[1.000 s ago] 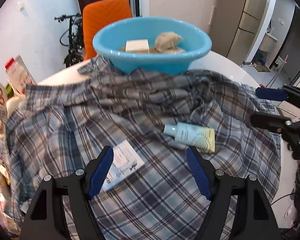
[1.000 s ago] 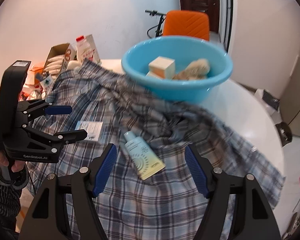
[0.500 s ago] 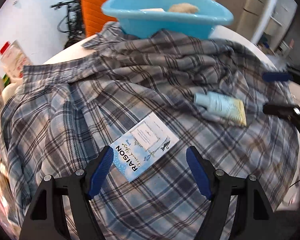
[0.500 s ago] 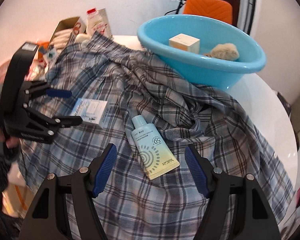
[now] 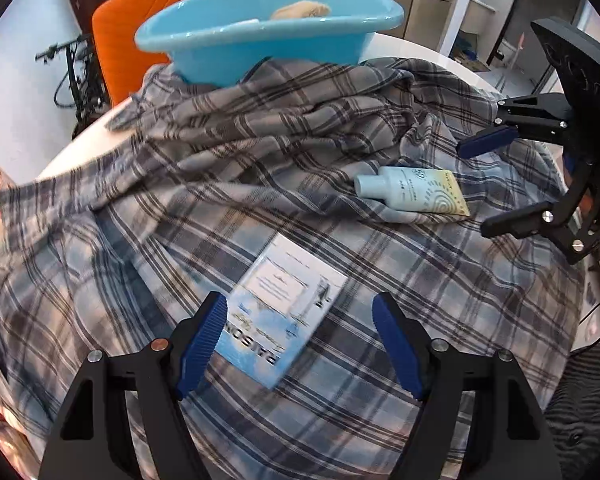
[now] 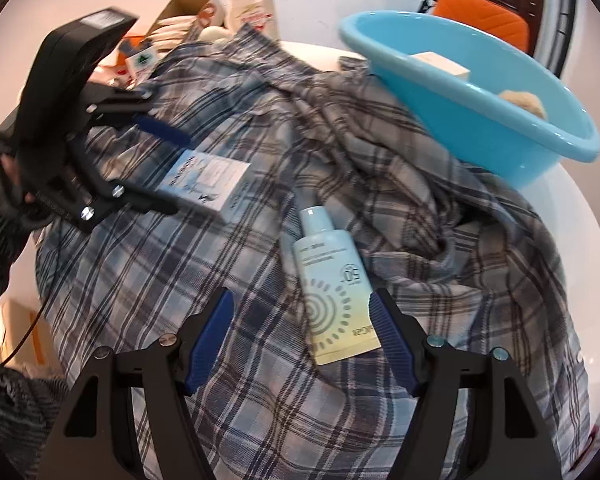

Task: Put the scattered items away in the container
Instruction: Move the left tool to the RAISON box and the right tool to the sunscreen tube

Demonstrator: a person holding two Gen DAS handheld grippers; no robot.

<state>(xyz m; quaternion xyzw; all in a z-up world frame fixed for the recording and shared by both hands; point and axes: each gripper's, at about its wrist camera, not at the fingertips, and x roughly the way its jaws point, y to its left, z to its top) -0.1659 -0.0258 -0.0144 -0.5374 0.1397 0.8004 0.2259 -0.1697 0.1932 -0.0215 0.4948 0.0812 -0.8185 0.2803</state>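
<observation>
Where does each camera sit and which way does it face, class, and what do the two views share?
Left wrist: rides the left gripper, looking forward over its open fingers at the flat box on the plaid shirt; the right gripper shows at the right edge.
Right wrist: rides the right gripper, facing the sunscreen tube; the left gripper and a dark sleeve show at left.
Shared: box, tube, shirt, blue basin, orange chair.

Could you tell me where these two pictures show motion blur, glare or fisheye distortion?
Left wrist view: the plaid shirt smears at left, the paper box lettering is soft, the blue basin shows glare. Right wrist view: the left gripper is blurred, the tube fairly sharp; edges bend, corners go black.
</observation>
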